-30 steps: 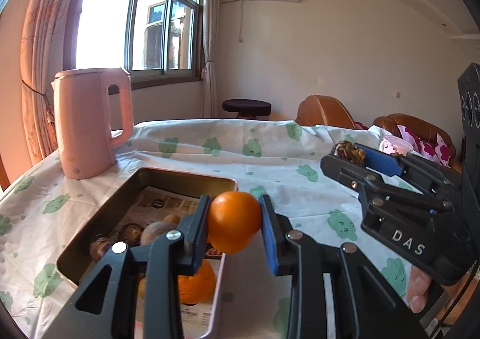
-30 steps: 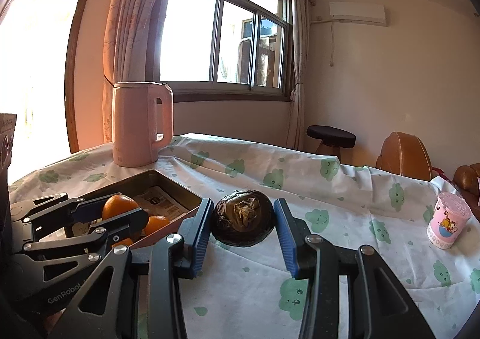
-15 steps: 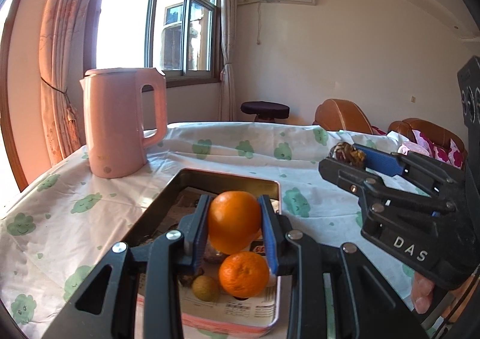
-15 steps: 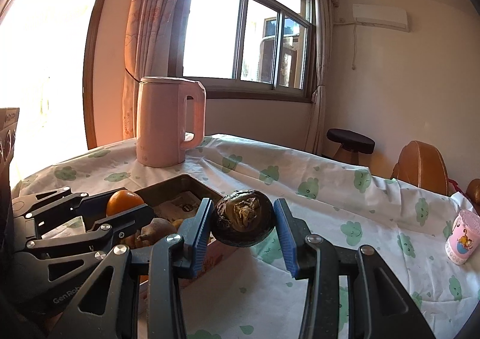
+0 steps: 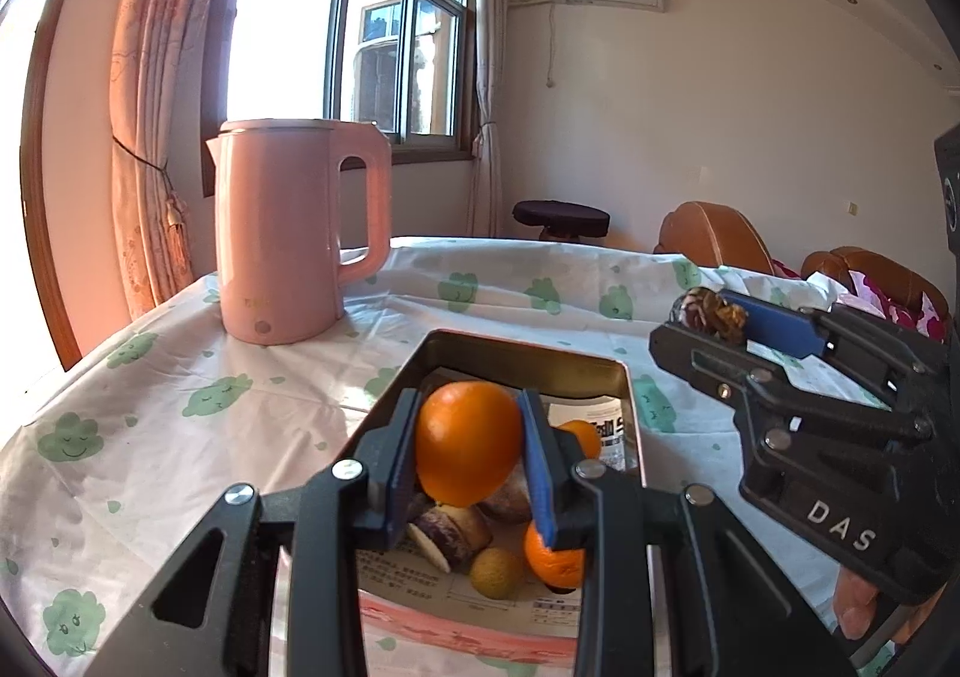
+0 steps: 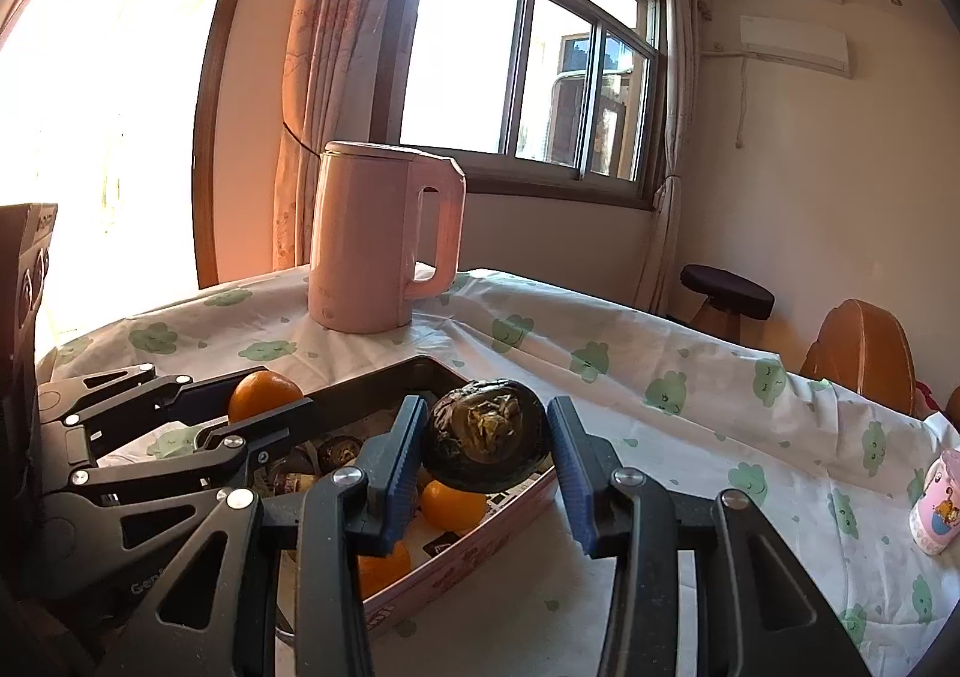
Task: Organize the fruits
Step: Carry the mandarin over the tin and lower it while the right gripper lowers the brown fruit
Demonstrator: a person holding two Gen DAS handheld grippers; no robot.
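Left gripper [image 5: 468, 452], seen from its own wrist camera: blue pads clamped on an orange [image 5: 467, 442], held above the tray [image 5: 522, 358]. Tray sits on a table under a white cloth with green prints [image 5: 180, 377]. Paper lines the tray; lying in it are two smaller oranges [image 5: 555, 560], a small yellowish fruit [image 5: 495, 574] and several dark brown fruits [image 5: 447, 533]. Pink kettle [image 5: 294, 230] stands upright at far left, apart from the tray. Right gripper [image 5: 717, 317] enters at right, closed on a dark fruit [image 5: 708, 312], to the right of the tray's far corner. Fingertips of a hand [image 5: 855, 599] show beneath it.

Right wrist view: right gripper [image 6: 486, 440] grips the dark fruit [image 6: 486, 440], wrinkled with a pale patch, over the tray's [image 6: 468, 542] right edge. Left gripper [image 6: 264, 398] at left holds the orange [image 6: 264, 394] over the tray. Two oranges [image 6: 451, 504] lie in the tray under the dark fruit. Kettle [image 6: 384, 239] stands beyond. Small pink cup [image 6: 936, 503] sits at far right on the cloth [image 6: 690, 407], well apart.
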